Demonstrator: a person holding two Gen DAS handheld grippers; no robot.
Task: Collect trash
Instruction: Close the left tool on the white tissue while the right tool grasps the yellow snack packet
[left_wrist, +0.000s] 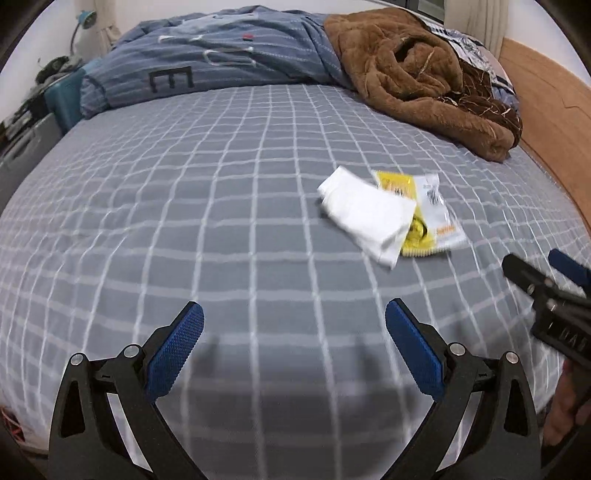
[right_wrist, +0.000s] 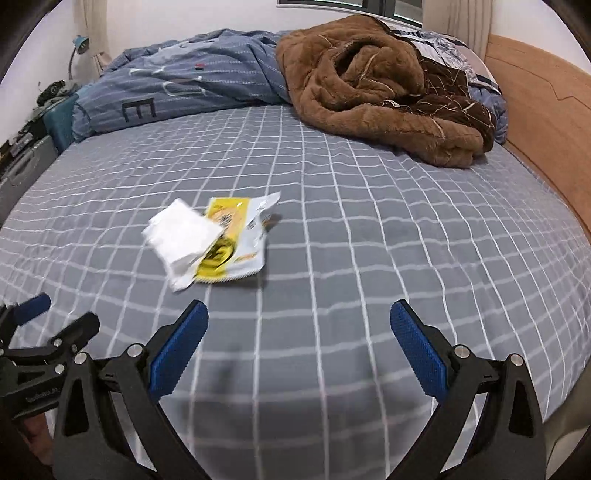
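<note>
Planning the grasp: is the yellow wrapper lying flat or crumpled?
Mostly flat: the yellow wrapper lies spread on the sheet, white tissue overlapping it.

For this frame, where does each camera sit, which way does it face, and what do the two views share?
Left wrist: sits on the left gripper, facing across the bed; the white tissue and yellow wrapper lie ahead to the right; the right gripper and a hand show at the right edge.
Right wrist: sits on the right gripper, facing likewise; the trash lies ahead to the left, the left gripper at the left edge.
Shared: tissue, wrapper, brown blanket, blue duvet.
</note>
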